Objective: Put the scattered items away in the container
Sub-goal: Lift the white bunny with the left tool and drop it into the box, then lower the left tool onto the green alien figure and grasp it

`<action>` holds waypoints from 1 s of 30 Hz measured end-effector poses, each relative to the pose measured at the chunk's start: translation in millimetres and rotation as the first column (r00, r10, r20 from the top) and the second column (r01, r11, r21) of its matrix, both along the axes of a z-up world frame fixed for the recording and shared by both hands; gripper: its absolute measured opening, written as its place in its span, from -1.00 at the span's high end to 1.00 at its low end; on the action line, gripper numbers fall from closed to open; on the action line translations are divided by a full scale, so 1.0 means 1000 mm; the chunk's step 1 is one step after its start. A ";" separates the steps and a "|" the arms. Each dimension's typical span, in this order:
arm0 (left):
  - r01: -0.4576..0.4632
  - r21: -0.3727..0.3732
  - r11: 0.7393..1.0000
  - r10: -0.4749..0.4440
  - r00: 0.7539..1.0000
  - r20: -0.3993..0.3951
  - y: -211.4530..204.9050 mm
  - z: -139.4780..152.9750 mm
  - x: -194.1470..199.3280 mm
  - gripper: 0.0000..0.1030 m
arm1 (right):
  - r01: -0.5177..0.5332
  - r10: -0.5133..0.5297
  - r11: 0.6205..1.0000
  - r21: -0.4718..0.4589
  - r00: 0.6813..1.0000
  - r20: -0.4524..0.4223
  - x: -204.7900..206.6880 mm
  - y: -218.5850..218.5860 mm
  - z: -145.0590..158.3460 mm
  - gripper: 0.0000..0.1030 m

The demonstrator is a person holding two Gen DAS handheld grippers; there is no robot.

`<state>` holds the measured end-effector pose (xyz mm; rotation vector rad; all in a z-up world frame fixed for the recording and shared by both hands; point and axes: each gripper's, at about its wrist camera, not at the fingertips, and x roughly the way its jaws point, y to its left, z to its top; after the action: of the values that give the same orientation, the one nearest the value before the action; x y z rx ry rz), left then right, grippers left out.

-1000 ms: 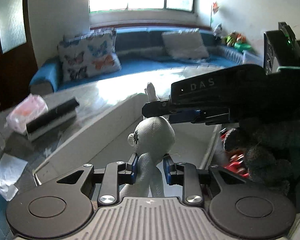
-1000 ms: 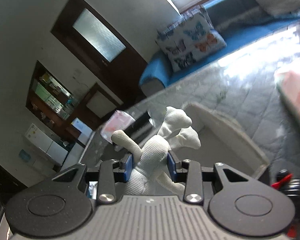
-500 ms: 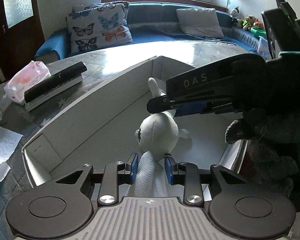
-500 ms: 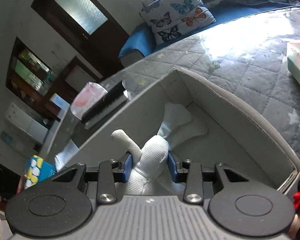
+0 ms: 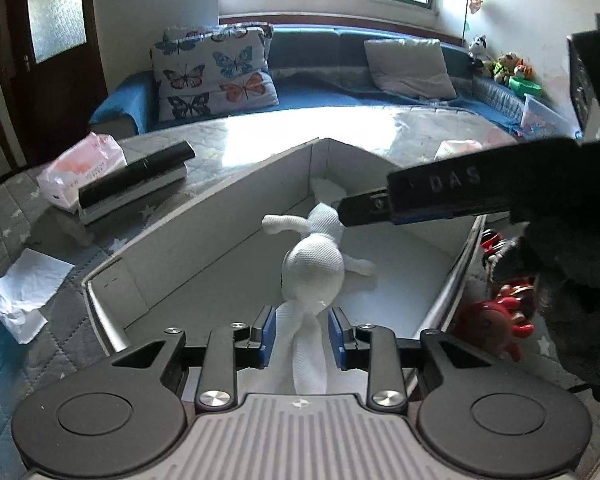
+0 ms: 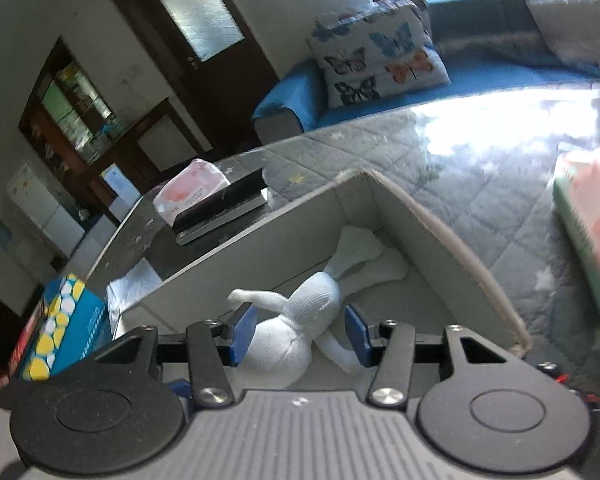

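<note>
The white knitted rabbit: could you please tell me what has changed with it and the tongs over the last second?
The white rabbit was lowered into the grey box and now lies on its floor. Both tongs, left and right, had clamped it; now the pads stand clear of it, the right still opening. The tissue pack and crumpled paper stayed put.

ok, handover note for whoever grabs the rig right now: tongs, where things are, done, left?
Left tongs: open, white knitted plush bunny's ears lie loosely between the pads, no pinch.
Right tongs: opening, pads clear of the bunny's body.
Bunny lies on the floor of the grey open-top cardboard box.
Done: bunny is in the box.
Left: red plush toy beside the box's right wall. Crumpled white tissue, pink tissue pack and black-and-silver flat case sit on the quilted table; whether they belong in the box I cannot tell.
</note>
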<state>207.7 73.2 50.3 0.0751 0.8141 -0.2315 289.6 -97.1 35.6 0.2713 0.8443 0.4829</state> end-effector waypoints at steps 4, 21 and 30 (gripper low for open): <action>-0.009 -0.012 1.000 0.009 1.000 0.023 -0.001 0.010 -0.017 0.38 | -0.040 0.043 0.998 -0.046 0.997 0.063 -0.025 -0.002 0.018 -0.17; 0.015 -0.034 0.999 -0.013 0.998 0.056 -0.016 0.015 -0.096 0.36 | -0.097 0.144 0.980 -0.173 0.947 0.286 -0.155 -0.019 0.041 -0.86; 0.005 -0.044 0.999 -0.005 1.000 0.007 -0.018 -0.004 -0.113 0.36 | -0.079 0.158 0.969 -0.236 0.927 0.341 -0.191 -0.035 0.029 -1.00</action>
<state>94.8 55.5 46.2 0.0369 0.8019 -0.2536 98.3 -132.0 64.9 -0.0735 0.5508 0.5290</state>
